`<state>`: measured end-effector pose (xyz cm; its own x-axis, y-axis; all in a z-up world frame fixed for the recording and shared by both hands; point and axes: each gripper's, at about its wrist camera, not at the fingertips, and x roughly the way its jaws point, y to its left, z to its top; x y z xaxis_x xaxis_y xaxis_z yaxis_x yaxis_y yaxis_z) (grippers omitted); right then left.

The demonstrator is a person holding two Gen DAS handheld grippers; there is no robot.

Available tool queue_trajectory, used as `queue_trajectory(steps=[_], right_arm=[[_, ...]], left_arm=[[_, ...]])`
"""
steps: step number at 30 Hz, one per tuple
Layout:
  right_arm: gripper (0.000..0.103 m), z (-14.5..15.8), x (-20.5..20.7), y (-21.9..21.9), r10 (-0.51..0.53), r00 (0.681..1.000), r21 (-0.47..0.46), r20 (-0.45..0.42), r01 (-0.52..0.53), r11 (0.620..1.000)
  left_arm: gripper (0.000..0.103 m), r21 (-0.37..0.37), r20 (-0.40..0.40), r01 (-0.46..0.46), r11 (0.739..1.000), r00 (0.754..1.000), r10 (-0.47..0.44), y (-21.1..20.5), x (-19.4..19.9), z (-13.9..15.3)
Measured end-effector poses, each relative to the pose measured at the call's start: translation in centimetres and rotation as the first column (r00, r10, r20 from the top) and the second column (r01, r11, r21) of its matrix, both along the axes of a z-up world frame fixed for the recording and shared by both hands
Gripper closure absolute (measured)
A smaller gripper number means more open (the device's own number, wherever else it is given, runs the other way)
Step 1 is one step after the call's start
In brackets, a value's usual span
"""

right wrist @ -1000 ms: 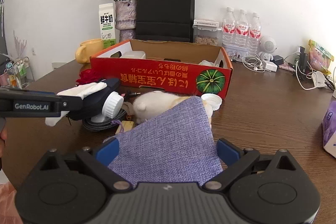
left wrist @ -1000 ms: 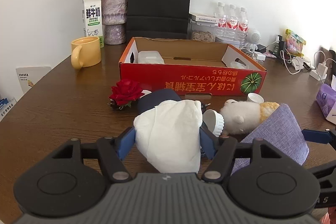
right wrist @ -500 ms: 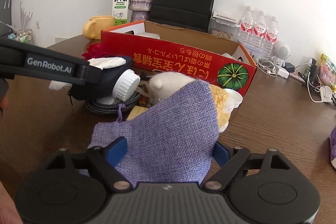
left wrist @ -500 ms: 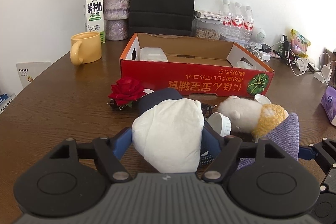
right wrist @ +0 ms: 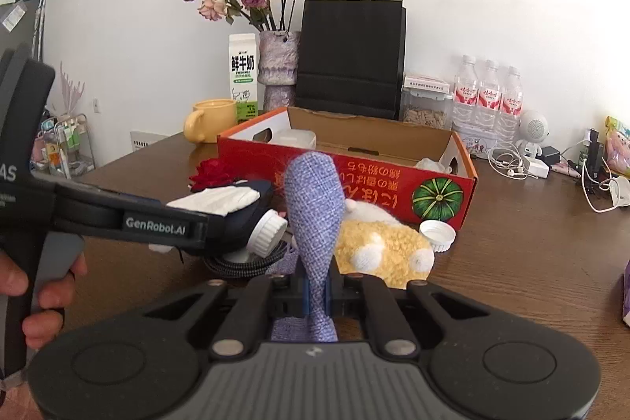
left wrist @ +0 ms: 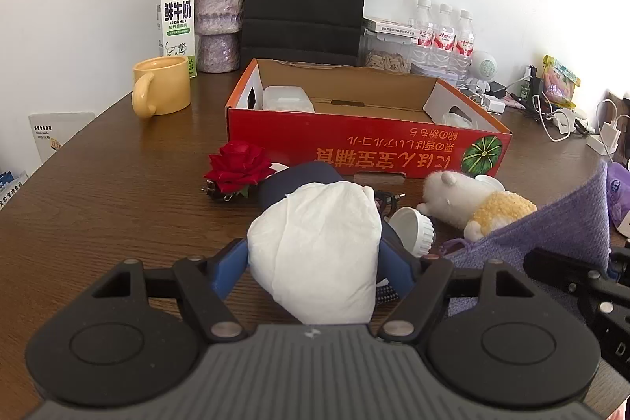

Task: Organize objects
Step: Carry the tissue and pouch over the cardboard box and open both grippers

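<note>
Brown table point(left wrist: 118, 191), cluttered. Red cardboard box point(left wrist: 366, 148) at centre, open-topped, clear plastic container point(left wrist: 287, 99) inside at its left end. In front of it: dark bottle point(left wrist: 299, 176) with white cap point(left wrist: 413, 229), wrapped in white cloth point(left wrist: 319, 247), clamped between left gripper point(left wrist: 315, 258) pads. Right gripper point(right wrist: 317, 296) clenched tight on purple fabric pouch point(right wrist: 313, 207), pinched upright. Plush toy point(right wrist: 384, 247) lying just behind. Red rose point(left wrist: 240, 166) left of bottle. Loose white cap point(right wrist: 437, 229) near box.
</note>
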<state>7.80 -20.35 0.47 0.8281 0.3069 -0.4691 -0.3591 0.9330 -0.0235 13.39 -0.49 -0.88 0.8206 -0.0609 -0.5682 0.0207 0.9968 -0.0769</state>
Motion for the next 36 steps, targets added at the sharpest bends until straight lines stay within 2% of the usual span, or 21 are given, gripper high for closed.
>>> queue_trajectory(steps=[4,9,24,36], right_arm=[[0.097,0.7,0.2,-0.7,-0.013,1.000,0.027,0.014,0.013,1.000],[0.097,1.1,0.6,-1.3,-0.029,0.999,0.045,0.023,0.028,0.999],[0.097,3.3,1.2,-1.7,-0.035,0.996,0.117,0.084,0.025,0.993],[0.097,5.3,4.4,-1.4,-0.023,0.992,0.160,0.124,0.002,0.987]], left_arm=[[0.034,0.004,0.004,0.004,1.000,1.000,-0.004,0.0,-0.1,0.1],[0.047,0.014,0.045,0.004,1.000,0.999,-0.005,0.0,-0.7,0.9],[0.047,0.026,0.130,0.020,0.999,0.991,-0.023,-0.2,-1.8,3.6],[0.047,0.042,0.176,0.005,0.999,0.984,-0.012,-0.4,0.8,5.8]])
